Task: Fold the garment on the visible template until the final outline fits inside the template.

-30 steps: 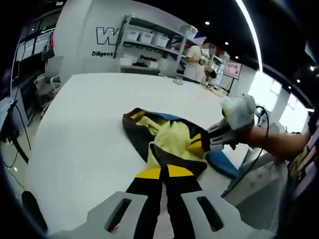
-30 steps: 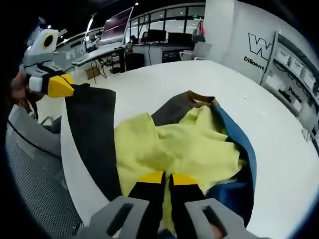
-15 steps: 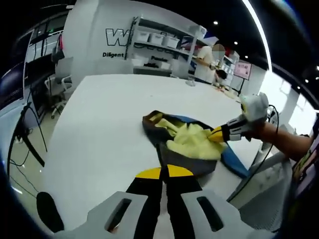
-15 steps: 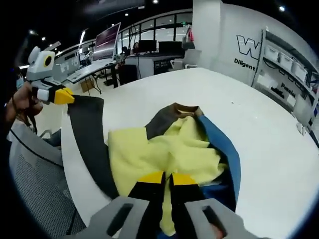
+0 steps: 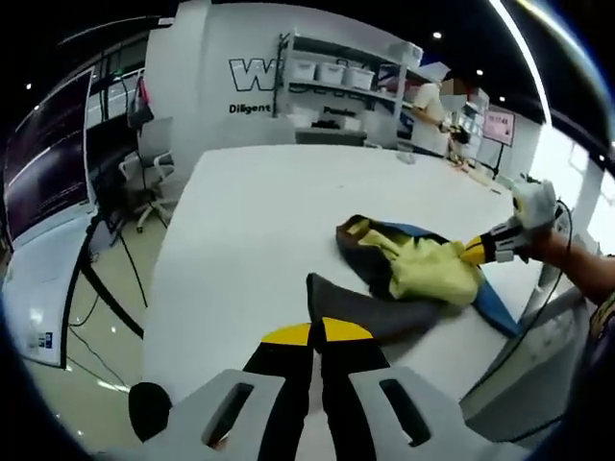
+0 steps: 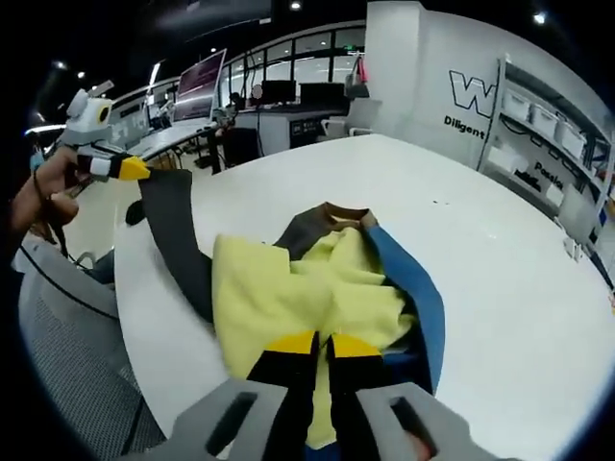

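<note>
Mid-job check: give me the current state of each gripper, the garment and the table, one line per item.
left gripper: jaws shut on the dark grey part of the garment.
right gripper: jaws shut on the yellow part of the garment.
garment: bunched and unfolded, yellow, dark grey and blue panels, stretched between the two grippers.
table: white, garment lying near its edge; no template outline that I can make out.

Left two-jaw handheld gripper [image 5: 315, 336]: black jaws with yellow tips, light grey slotted base plates. Right two-jaw handheld gripper [image 6: 322, 348]: identical build. Seen from outside, each gripper has a white housing with black-and-white banding behind the yellow tips.
</note>
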Tool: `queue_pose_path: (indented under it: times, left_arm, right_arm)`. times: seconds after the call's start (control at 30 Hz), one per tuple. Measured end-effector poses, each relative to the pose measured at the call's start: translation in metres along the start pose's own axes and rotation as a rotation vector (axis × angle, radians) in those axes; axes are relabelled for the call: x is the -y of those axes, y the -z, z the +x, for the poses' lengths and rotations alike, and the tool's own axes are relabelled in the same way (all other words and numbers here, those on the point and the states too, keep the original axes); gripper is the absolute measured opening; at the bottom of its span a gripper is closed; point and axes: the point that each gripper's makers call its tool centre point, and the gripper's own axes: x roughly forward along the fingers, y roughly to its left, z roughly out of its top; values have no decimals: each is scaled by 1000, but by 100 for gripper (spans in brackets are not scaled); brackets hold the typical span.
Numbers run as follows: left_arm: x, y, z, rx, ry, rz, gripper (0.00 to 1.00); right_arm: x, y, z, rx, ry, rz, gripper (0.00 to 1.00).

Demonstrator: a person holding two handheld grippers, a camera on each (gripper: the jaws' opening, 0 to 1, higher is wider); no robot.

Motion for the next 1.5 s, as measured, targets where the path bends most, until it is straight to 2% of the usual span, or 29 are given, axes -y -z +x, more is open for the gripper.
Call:
queue_pose_path:
  times: [0.13,0.2,0.23,0.27,0.43,0.5,0.53,0.6,0.7,0.8,0.87,0.93,1.0,1.1,1.2,1.27,1.4,1.47,1.5]
  left_arm:
    - [-21,-5,3,-2,-37,11,0]
    - [-32,-7,3,-18,-73,57,0]
    - [-42,-9,4,-42,-109,119,0]
    - [-47,-14,7,-39,-117,116,0]
    - [-59,-30,11,-22,-125,133,0]
    - [-71,-35,14,-49,-163,196,0]
    - [-75,-37,15,-54,-175,216,0]
    - [-81,-41,19,-73,-188,244,0]
    - [-88,-47,26,-85,-192,274,0]
    - [-98,-53,32,-114,-212,344,0]
    - [-103,-57,37,-117,-223,349,0]
    - [-103,-57,41,-144,-206,393,0]
    - [-106,-62,44,-137,-219,400,0]
    - [-110,-64,46,-141,-223,395,0]
    - [-118,-67,49,-149,-246,385,0]
    - [-122,-68,52,-158,-258,392,0]
    - [-128,-72,58,-181,-277,429,0]
    - [-130,-75,62,-181,-284,442,0]
    - [-133,-78,65,-197,-297,477,0]
  right_arm:
    - [0,0,-2,2,1,2,0]
    - [0,0,-2,2,0,3,0]
    - [0,0,-3,2,0,4,0]
    - [0,1,-3,1,0,3,0]
    - [0,4,-5,-2,-2,12,0]
    - [-1,4,-6,-1,-11,19,0]
    - [-7,1,-7,28,-49,21,0]
    - [-13,3,-8,22,-80,33,0]
    - [-18,7,-9,13,-88,6,0]
    - [-22,7,-11,17,-106,10,0]
    - [-22,8,-11,16,-107,9,0]
    - [-22,9,-12,12,-106,11,0]
    - [-24,8,-14,13,-117,18,0]
    - [-39,-2,-19,77,-200,-36,0]
    - [-54,3,-24,48,-250,-55,0]
    - [-66,7,-26,33,-308,-94,0]
    - [-81,13,-32,13,-395,-158,0]
    - [-87,19,-35,-14,-430,-183,0]
    - [-92,26,-37,-41,-465,-223,0]
